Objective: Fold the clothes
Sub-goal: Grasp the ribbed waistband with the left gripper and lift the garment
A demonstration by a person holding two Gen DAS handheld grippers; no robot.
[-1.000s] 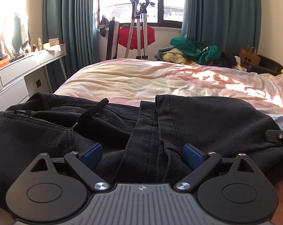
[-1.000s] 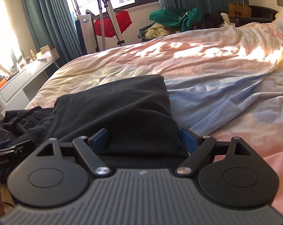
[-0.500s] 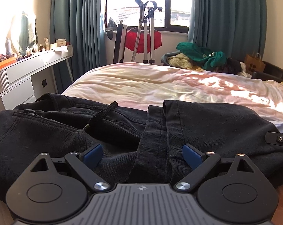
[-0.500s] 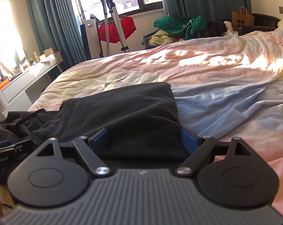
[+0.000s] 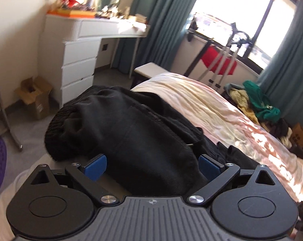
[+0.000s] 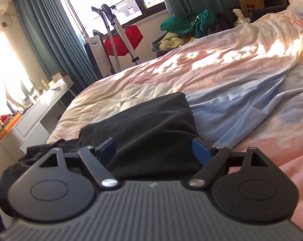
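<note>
Black trousers point(image 5: 131, 132) lie along the near edge of the bed point(image 5: 201, 104). In the left wrist view their waistband end bunches up at the bed's corner. My left gripper point(image 5: 152, 163) is open, its blue pads on either side of the dark cloth. In the right wrist view the folded leg end of the trousers point(image 6: 151, 120) lies flat on the sheet. My right gripper point(image 6: 154, 147) is open with the cloth between its pads, not pinched.
A white dresser point(image 5: 79, 60) stands left of the bed with a cardboard box point(image 5: 34, 98) on the floor. A bench point(image 5: 149, 72) sits at the bed's foot. A clothes pile point(image 6: 189, 26) and a red item on a stand point(image 6: 123, 40) are by the window.
My left gripper has swung left and tilted, now facing the waistband end and the dresser. My right gripper has tilted slightly and stays over the leg end. Both stay open.
</note>
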